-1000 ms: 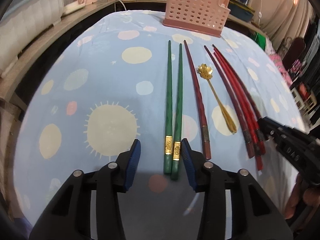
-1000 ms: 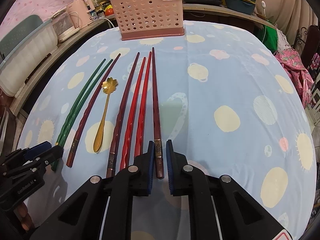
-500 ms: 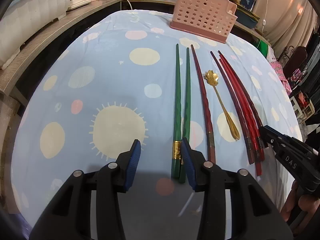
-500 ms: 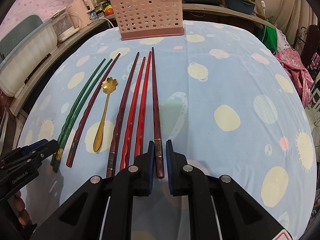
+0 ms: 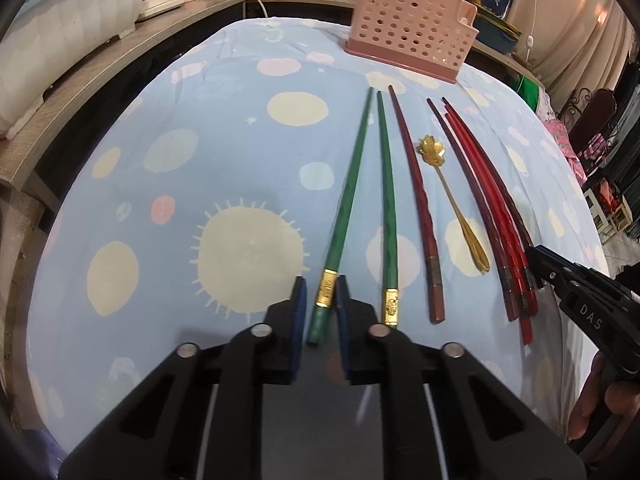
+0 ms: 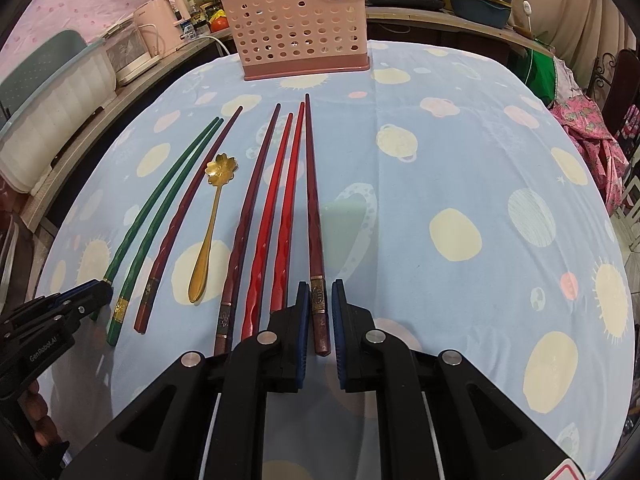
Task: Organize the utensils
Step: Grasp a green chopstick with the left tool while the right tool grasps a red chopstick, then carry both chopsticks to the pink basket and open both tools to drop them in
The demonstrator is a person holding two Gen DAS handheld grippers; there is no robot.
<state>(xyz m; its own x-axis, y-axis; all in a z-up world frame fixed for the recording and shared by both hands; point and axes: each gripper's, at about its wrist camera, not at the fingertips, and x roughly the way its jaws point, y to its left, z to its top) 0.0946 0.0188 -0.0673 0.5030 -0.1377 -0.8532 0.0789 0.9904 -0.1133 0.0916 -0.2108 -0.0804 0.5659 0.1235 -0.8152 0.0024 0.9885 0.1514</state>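
Utensils laid out in a row on the planet-print tablecloth (image 6: 460, 152), ends toward the pink perforated caddy (image 6: 298, 28) at the far edge. Sorting apparently just begun, caddy seemingly unfilled, pick-up of the first sticks in hand.

Nearest the right side, four red and maroon chopsticks; outermost dark red chopstick (image 6: 314, 216) pinched near its banded butt by the right gripper (image 6: 320, 324), pads pressed nearly together on it.

Opposite, left gripper (image 5: 322, 304) closing round the left green chopstick (image 5: 344, 216), jaws narrow, gold-banded end between the pads, stick skewed off its partner (image 5: 386, 208), which lies free just beside. Firm contact not clear from this view.

Lone maroon chopstick (image 5: 416, 200) and small gold flower spoon (image 5: 452, 204) untouched between the two groups.

Next, likely: secure both pinches, lift clear of neighbours, carry to the caddy, drop in tip-down.
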